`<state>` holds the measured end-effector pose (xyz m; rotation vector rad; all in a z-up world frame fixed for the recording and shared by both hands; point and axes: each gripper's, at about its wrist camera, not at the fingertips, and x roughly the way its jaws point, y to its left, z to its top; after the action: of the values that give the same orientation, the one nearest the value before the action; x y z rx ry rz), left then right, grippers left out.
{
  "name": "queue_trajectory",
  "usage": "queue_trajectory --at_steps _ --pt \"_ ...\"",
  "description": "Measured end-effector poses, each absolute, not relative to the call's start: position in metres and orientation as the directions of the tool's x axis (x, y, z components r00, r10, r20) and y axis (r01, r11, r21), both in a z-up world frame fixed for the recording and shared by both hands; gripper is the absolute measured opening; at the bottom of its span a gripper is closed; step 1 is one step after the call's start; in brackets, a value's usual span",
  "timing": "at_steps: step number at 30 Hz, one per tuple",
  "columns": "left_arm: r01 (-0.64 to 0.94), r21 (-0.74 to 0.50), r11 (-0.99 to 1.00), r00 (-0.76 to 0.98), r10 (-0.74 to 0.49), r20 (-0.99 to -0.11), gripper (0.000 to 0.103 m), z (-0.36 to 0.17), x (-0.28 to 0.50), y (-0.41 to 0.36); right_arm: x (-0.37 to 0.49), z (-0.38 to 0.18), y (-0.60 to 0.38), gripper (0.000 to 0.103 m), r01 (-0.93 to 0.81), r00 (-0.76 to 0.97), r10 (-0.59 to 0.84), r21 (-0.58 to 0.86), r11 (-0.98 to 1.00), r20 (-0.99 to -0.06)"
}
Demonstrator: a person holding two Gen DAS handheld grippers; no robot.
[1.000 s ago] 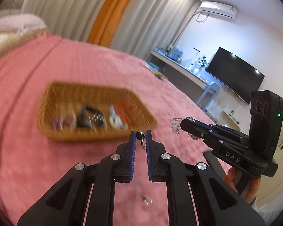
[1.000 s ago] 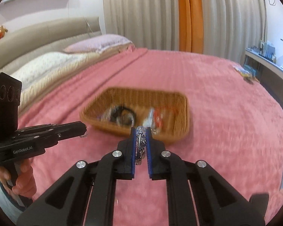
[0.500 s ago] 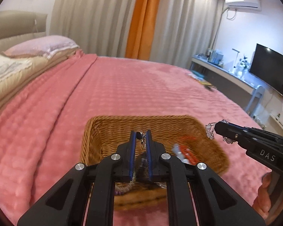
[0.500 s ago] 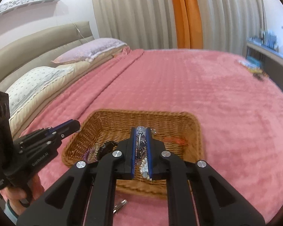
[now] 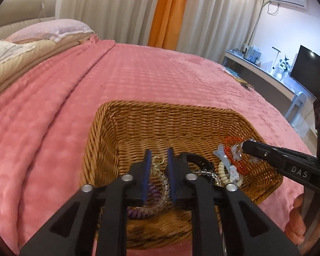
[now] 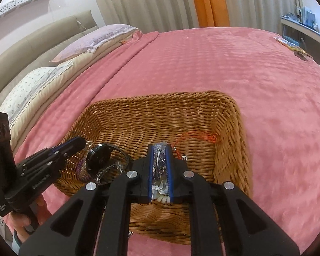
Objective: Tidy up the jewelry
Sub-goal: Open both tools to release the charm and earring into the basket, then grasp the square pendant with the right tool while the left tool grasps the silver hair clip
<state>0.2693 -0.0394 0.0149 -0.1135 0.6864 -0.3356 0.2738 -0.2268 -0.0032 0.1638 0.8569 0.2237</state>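
Jewelry here is mostly piled in one wicker basket point(image 5: 108, 140) sitting on the pink bedspread point(image 5: 53, 106), lower middle of both views. Both grippers hang over it.

Right gripper point(image 6: 160, 149) is clamped on a sparkly silver piece point(image 6: 159, 160), looks like a chain or clip, hard to say exactly. It runs lengthwise along the fingers, pointing toward the far wall of the basket. It sits directly above the basket floor, right-of-centre in the frame, so my guess is the next move is just letting go and it drops straight down.

Left gripper point(image 5: 157, 155) has its fingers a little apart with nothing obviously pinched; what shows in the gap looks like stuff lying in the basket below, a clear bead bracelet point(image 5: 162, 179) and a purple spiral hair tie point(image 5: 136, 211). Whether a tiny piece is still caught at the tips, I can't tell.

Rough count in the basket:
- one black watch point(image 6: 101, 155), lower left of the right view
- one red cord point(image 6: 194, 135) trailing to the far right corner
- one purple spiral tie
- one cream spiral tie point(image 5: 221, 171)
- one clear bead bracelet
- a couple of pale blue clips point(image 5: 223, 155), can't split them cleanly

Two grippers, one basket. Right one is clearly the loaded one and nearer the open bit of the basket floor.
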Motion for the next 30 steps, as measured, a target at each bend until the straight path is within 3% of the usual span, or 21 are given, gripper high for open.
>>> queue_trajectory --at_steps 1,3,6,10,12,22,30 --pt "0.265 -0.210 0.941 0.726 -0.338 -0.599 0.029 0.017 0.268 -0.039 0.273 -0.003 -0.228 0.011 -0.128 0.633 0.264 0.238 0.963 -0.728" --pt "0.266 -0.220 0.938 0.732 -0.346 -0.588 0.041 0.021 0.262 -0.038 0.270 0.000 -0.230 0.025 -0.124 0.637 0.264 0.242 0.962 -0.724" --pt "0.273 -0.234 0.933 0.738 -0.359 -0.571 0.044 0.030 0.250 -0.036 0.259 0.009 -0.232 0.031 -0.125 0.651 0.265 0.243 0.962 -0.712" --pt "0.260 -0.236 0.937 0.764 -0.348 -0.543 0.065 0.043 0.226 -0.032 0.232 0.023 -0.233 0.039 -0.137 0.671 0.268 0.240 0.961 -0.691" --pt "0.257 -0.235 0.937 0.781 -0.345 -0.520 0.066 0.050 0.204 -0.027 0.211 0.030 -0.232 0.048 -0.143 0.687 0.265 0.232 0.962 -0.676" --pt "0.203 -0.247 0.947 0.794 -0.307 -0.524 0.067 0.031 0.116 0.001 0.116 0.021 -0.221 0.048 -0.168 0.668 0.291 0.243 0.955 -0.684" --pt "0.247 -0.269 0.931 0.748 -0.359 -0.558 0.067 0.003 0.085 -0.005 0.070 -0.010 -0.192 0.048 -0.223 0.605 0.291 0.193 0.956 -0.741"
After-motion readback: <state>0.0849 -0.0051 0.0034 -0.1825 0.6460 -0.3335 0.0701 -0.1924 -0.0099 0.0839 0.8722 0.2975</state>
